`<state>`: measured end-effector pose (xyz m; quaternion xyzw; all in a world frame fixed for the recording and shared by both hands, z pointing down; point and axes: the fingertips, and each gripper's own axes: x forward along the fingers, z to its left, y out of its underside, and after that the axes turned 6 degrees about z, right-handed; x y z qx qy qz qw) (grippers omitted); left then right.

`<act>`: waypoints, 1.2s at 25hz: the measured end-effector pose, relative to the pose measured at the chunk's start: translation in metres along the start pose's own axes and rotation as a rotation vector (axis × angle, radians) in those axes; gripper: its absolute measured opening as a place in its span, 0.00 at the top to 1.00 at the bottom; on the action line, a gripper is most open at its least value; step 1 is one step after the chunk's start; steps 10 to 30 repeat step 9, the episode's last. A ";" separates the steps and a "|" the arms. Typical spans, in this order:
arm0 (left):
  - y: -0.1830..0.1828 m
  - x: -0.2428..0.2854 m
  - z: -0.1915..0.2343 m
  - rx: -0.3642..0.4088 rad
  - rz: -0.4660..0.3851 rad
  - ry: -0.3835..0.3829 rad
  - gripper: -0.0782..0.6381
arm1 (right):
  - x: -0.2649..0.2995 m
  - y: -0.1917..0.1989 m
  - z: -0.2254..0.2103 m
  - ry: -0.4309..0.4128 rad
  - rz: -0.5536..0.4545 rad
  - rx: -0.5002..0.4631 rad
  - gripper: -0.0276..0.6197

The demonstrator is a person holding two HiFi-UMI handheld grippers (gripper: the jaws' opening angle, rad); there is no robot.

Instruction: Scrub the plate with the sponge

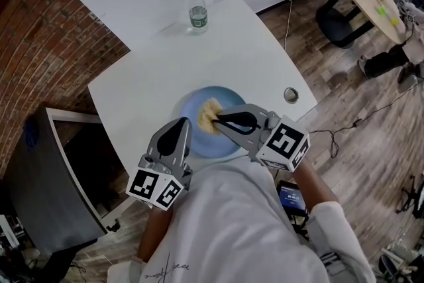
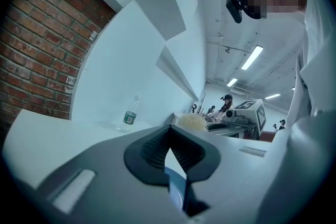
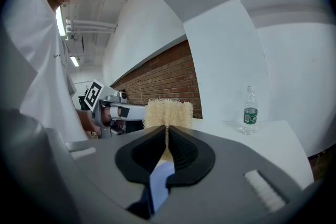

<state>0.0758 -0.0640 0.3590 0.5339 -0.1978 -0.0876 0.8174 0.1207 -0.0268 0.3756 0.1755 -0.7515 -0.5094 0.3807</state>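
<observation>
two closed tools: left tool (image 1: pixel 183 125) grips plate (image 1: pixel 199 99) rim, right tool (image 1: pixel 218 120) grips the sponge (image 1: pixel 209 113).

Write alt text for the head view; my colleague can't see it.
Seen from above, the right gripper presses a yellow sponge onto a blue plate on a white table, while the left gripper clamps the plate's left rim. A water bottle stands at the table's far edge.

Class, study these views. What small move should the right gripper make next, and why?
Probably slide the sponge sideways across the plate. The right gripper is shut on the sponge, which sits on the plate, and the left gripper appears to pinch the plate's rim, steadying it.
</observation>
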 end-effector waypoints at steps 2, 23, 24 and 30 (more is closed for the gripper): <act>0.000 0.001 -0.001 -0.002 0.002 0.003 0.87 | -0.002 0.000 0.000 0.000 0.000 0.002 0.92; -0.005 -0.002 -0.011 0.014 -0.027 0.043 0.87 | -0.005 -0.002 0.002 -0.004 -0.009 -0.007 0.92; -0.005 -0.002 -0.011 0.014 -0.027 0.043 0.87 | -0.005 -0.002 0.002 -0.004 -0.009 -0.007 0.92; -0.005 -0.002 -0.011 0.014 -0.027 0.043 0.87 | -0.005 -0.002 0.002 -0.004 -0.009 -0.007 0.92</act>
